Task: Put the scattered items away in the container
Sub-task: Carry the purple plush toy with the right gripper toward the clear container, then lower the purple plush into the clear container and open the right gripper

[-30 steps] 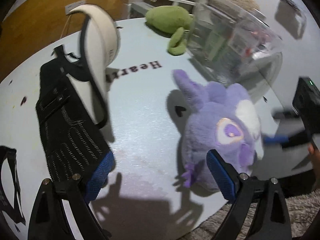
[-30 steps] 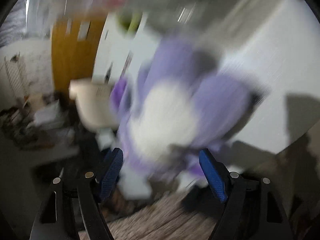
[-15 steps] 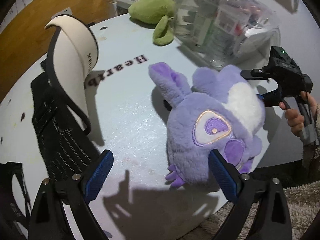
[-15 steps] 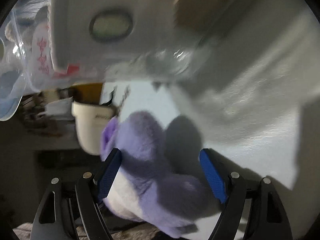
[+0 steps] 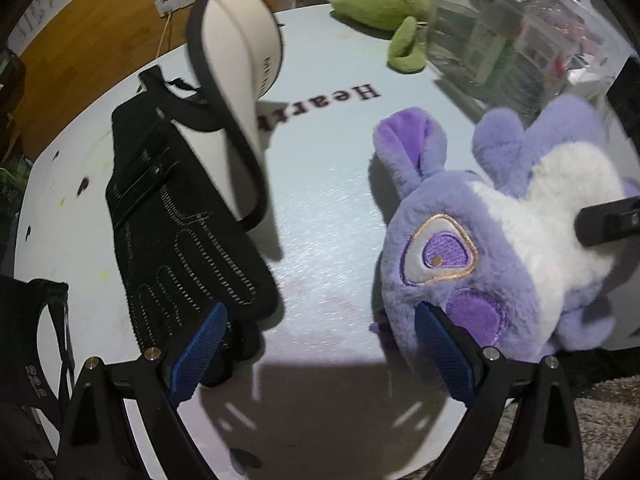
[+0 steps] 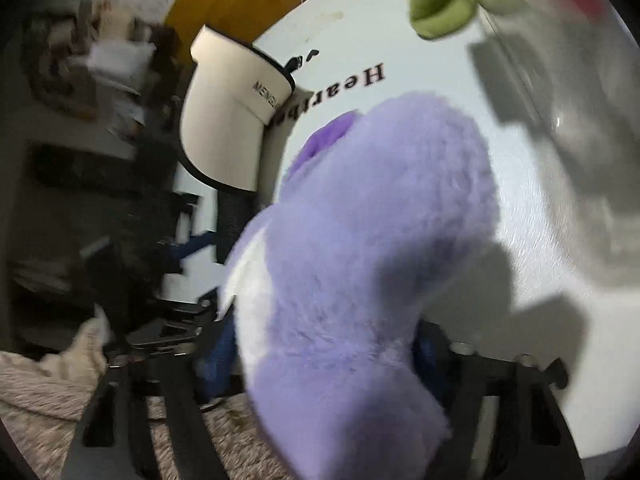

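Our right claw (image 6: 320, 356) clamped on purple plush (image 6: 360, 240), blue pads pressed into fur both sides. Our left claw (image 5: 320, 348) spread wide, holding nothing, hovering low over white table (image 5: 320, 208). Plush at near table edge, its face just beside left claw's right finger. Black glove (image 5: 180, 232) and white visor cap (image 5: 236, 80) lie left. Clear container (image 5: 512, 32) behind plush; green plush (image 5: 380, 0) beside it.
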Action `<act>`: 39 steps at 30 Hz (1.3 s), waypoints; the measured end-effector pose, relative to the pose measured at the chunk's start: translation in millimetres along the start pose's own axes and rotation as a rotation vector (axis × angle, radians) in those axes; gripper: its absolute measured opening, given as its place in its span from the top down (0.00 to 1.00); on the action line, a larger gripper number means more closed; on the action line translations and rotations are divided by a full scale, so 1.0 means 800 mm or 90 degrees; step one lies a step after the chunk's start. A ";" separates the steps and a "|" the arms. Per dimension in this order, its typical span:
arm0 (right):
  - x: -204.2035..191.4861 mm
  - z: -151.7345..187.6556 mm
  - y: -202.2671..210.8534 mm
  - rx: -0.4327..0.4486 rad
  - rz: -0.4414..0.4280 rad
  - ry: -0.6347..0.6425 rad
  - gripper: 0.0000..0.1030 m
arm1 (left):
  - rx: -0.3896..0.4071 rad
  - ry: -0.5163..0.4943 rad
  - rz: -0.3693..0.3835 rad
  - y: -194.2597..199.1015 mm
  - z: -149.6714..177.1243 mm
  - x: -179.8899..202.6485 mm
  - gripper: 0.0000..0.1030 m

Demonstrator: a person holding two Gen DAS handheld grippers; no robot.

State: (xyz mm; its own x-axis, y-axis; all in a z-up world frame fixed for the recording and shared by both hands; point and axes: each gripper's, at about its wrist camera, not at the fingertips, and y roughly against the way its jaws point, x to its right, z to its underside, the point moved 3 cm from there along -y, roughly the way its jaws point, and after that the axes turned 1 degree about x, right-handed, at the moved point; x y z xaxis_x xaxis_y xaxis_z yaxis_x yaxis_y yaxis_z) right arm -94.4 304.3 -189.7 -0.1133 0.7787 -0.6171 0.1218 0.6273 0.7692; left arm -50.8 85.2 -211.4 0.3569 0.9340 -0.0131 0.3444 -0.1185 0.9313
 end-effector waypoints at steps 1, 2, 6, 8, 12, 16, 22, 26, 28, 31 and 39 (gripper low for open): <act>-0.006 -0.001 0.001 0.007 0.013 0.000 0.39 | -0.001 0.007 0.005 0.001 0.001 -0.004 0.08; -0.013 -0.001 0.005 0.017 0.027 0.001 0.42 | -0.001 0.015 0.012 0.001 0.001 -0.007 0.08; -0.031 0.001 0.033 0.051 0.027 -0.023 0.47 | 0.025 0.028 0.045 0.020 -0.005 -0.018 0.08; -0.042 0.004 0.060 0.083 0.044 -0.014 0.48 | 0.042 0.038 0.073 0.034 -0.013 -0.024 0.08; -0.072 0.007 0.132 0.155 0.093 0.036 0.48 | 0.088 0.047 0.131 0.065 -0.038 -0.028 0.08; -0.115 0.007 0.219 0.213 0.203 0.165 0.48 | 0.136 0.027 0.161 0.090 -0.064 -0.020 0.08; -0.147 -0.023 0.319 0.222 0.394 0.341 0.48 | 0.185 0.019 0.192 0.110 -0.107 0.013 0.08; -0.136 -0.052 0.357 0.185 0.478 0.443 0.48 | 0.215 0.022 0.195 0.125 -0.132 0.041 0.08; -0.126 -0.071 0.365 0.158 0.500 0.490 0.48 | 0.228 0.028 0.196 0.132 -0.145 0.054 0.08; -0.107 -0.089 0.364 0.111 0.526 0.567 0.48 | 0.252 0.027 0.201 0.148 -0.166 0.080 0.08; -0.067 -0.092 0.335 -0.015 0.525 0.800 0.48 | 0.338 -0.042 0.201 0.193 -0.225 0.150 0.08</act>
State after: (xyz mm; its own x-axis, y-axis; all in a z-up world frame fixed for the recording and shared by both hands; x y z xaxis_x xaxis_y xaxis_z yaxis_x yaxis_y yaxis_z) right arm -128.3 429.4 61.7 -0.7729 0.3782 0.5095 0.5574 0.0211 0.8300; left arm -111.0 239.9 -3.8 0.5594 0.8058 0.1944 0.5926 -0.5527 0.5860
